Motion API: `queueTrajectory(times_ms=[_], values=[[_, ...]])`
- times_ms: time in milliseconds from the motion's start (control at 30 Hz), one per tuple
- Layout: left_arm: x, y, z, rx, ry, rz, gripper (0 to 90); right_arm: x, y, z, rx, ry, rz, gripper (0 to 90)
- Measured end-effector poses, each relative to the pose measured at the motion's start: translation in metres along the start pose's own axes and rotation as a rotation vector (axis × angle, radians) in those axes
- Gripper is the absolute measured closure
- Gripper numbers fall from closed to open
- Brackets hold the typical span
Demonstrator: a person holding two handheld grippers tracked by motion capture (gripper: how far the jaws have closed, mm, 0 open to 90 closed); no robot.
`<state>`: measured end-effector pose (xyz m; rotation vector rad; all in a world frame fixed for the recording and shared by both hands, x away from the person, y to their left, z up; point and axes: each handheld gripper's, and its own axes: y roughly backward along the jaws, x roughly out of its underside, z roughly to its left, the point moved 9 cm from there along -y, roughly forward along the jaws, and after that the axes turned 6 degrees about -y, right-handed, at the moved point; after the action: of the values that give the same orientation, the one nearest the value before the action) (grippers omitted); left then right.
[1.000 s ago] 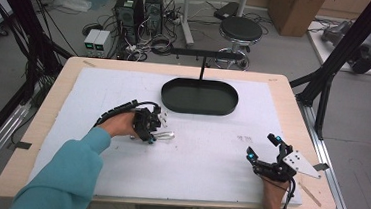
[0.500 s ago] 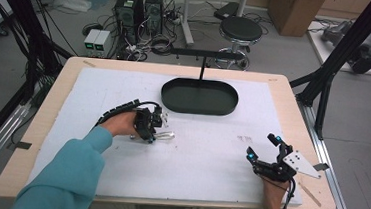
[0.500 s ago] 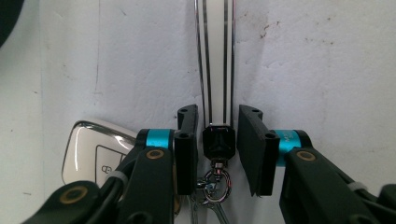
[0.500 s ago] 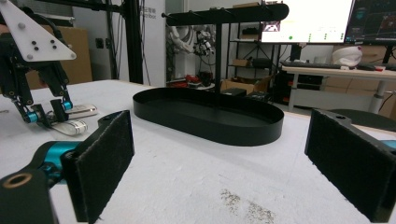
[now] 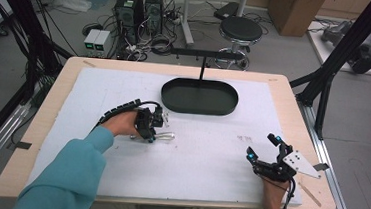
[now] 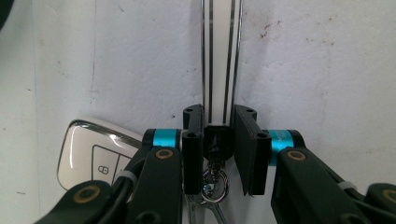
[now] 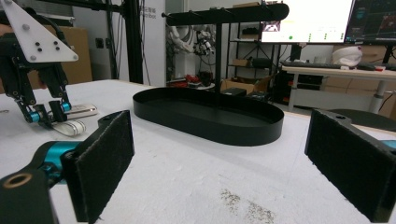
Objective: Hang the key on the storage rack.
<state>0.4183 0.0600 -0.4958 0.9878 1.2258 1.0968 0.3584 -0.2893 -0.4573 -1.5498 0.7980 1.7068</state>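
Keychain strap (image 6: 222,56) looks light, floppy; left gripper (image 6: 219,140) pinching black clasp end, fob (image 6: 93,151) dangling alongside. Right gripper (image 7: 219,163) wide open, empty.

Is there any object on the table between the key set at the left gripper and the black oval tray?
Nothing visible does. Between the white car key fob with its strap at the left gripper and the black oval metal tray lies bare white table cover.

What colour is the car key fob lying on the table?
White with a silver rim; the car key fob shows best in the left gripper view.
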Motion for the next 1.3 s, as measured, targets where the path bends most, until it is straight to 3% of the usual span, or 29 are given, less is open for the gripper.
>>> queueTrajectory(times_ms=[267,533,867,1100,1300], values=[[-0.002,0.002,0.002,-0.014,-0.01,-0.017,74.0,0.0,0.0,0.0,0.0,0.0,0.0,7.5],[-0.005,0.017,0.011,-0.071,0.009,-0.114,74.0,0.0,0.0,0.0,0.0,-0.001,0.0,7.5],[-0.012,0.04,0.024,-0.121,0.118,-0.313,74.0,0.0,0.0,0.0,0.0,0.005,-0.002,7.5],[-0.018,0.054,0.033,-0.156,0.162,-0.432,74.0,0.0,0.0,0.0,0.0,0.005,-0.002,7.5],[-0.02,0.063,0.039,-0.16,0.222,-0.537,74.1,0.0,0.0,0.0,0.0,0.005,0.001,7.5]])
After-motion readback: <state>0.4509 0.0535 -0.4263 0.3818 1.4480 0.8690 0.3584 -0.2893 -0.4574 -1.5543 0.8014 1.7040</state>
